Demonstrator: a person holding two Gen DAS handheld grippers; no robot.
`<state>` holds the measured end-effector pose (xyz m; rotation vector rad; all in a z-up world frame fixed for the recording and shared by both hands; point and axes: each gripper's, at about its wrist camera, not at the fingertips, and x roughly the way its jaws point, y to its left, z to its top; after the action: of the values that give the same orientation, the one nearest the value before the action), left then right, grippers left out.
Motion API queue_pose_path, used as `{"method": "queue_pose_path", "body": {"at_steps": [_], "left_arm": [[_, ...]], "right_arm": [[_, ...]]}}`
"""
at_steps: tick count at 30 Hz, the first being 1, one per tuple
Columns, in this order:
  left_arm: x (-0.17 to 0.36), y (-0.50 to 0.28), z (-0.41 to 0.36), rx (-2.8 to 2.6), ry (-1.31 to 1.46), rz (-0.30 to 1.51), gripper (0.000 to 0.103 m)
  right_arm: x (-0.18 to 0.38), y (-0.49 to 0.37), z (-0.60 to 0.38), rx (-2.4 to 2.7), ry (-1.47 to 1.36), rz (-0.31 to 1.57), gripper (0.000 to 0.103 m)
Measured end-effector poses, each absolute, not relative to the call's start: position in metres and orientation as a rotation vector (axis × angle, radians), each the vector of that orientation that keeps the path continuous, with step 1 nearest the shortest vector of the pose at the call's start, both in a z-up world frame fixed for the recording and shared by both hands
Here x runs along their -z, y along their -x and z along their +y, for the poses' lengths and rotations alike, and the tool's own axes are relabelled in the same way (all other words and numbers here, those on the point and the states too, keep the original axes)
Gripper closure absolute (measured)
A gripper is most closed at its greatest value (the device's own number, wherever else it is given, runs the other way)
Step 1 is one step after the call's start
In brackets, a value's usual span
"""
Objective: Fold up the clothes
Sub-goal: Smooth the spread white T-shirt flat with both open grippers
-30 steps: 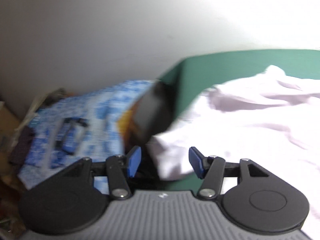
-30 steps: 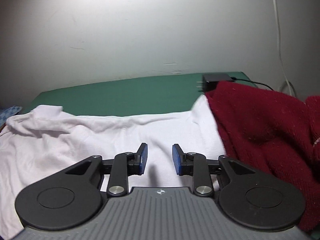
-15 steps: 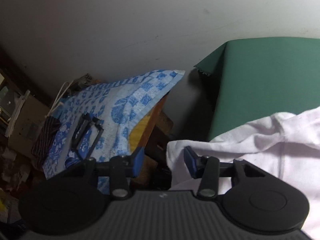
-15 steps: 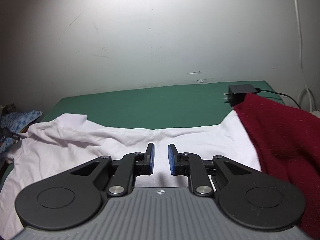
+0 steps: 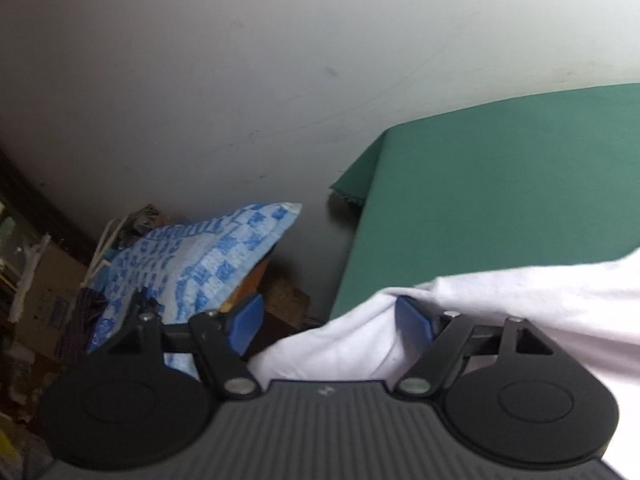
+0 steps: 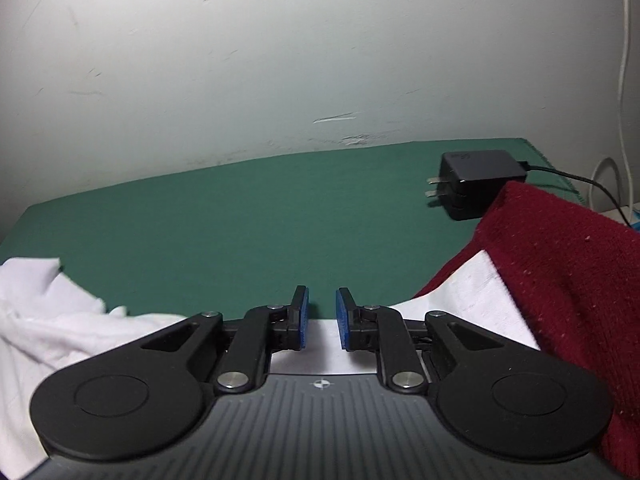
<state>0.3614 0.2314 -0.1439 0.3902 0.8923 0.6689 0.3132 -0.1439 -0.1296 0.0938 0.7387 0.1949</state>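
Plain off-white wall [image 5: 200,80] fills the upper half of the left wrist view; below it the green table cover [image 5: 500,184] ends at its left corner. Beyond that edge sits a blue-and-white checked cloth [image 5: 200,256] over clutter. The left gripper [image 5: 332,318] stands wide, and a fold of the white garment [image 5: 520,292] lies between its fingers, draped over the right-hand pad. Half a second ago the jaws were narrower and the cloth edge sat just past the tips; now the spread is greater and the fabric is well inside. Judgement: the left side is positioned to pinch this end of the garment (no squeeze visible yet).

Right wrist view: same wall, the green table cover [image 6: 240,232] running across. The right gripper [image 6: 322,318] is narrow, a slim gap between the blue pads, nothing visibly pinched. White garment [image 6: 36,320] shows as a rumpled end at the left and a flat patch under and behind the jaws. Compared with half a second ago the gap is a little wider and more bare green shows ahead, so the cloth now lies lower in the frame. A dark red knitted garment [image 6: 568,280] overlaps the white one's right part. A black power adapter [image 6: 476,184] lies on the cover behind it, cable trailing right.

Containers: none seen in either view. The white garment lies crumpled, not folded flat.
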Motion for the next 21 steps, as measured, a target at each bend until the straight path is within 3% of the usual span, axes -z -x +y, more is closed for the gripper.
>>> {"method": "queue_pose_path", "body": {"at_steps": [3, 6, 8, 9, 10, 18, 21], "left_arm": [[0.135, -0.362, 0.243, -0.686, -0.393, 0.895, 0.031], [0.117, -0.335, 0.238, -0.539, -0.34, 0.856, 0.03], [0.112, -0.315, 0.216, -0.456, -0.367, 0.83, 0.027], [0.112, -0.308, 0.208, -0.432, -0.383, 0.824, 0.026], [0.113, -0.303, 0.201, -0.409, -0.389, 0.824, 0.026], [0.127, -0.271, 0.162, -0.276, -0.407, 0.83, 0.026], [0.128, -0.261, 0.16, -0.245, -0.403, 0.831, 0.026]], "right_arm": [[0.123, -0.302, -0.148, -0.251, -0.133, 0.716, 0.087], [0.115, -0.291, -0.152, -0.307, -0.172, 0.692, 0.086], [0.109, -0.283, -0.135, -0.366, -0.088, 0.674, 0.071], [0.107, -0.281, -0.122, -0.389, -0.022, 0.66, 0.053], [0.107, -0.282, -0.109, -0.397, 0.045, 0.641, 0.046], [0.125, -0.324, -0.054, -0.579, 0.152, 0.799, 0.048], [0.129, -0.313, -0.057, -0.652, 0.152, 0.814, 0.061]]}}
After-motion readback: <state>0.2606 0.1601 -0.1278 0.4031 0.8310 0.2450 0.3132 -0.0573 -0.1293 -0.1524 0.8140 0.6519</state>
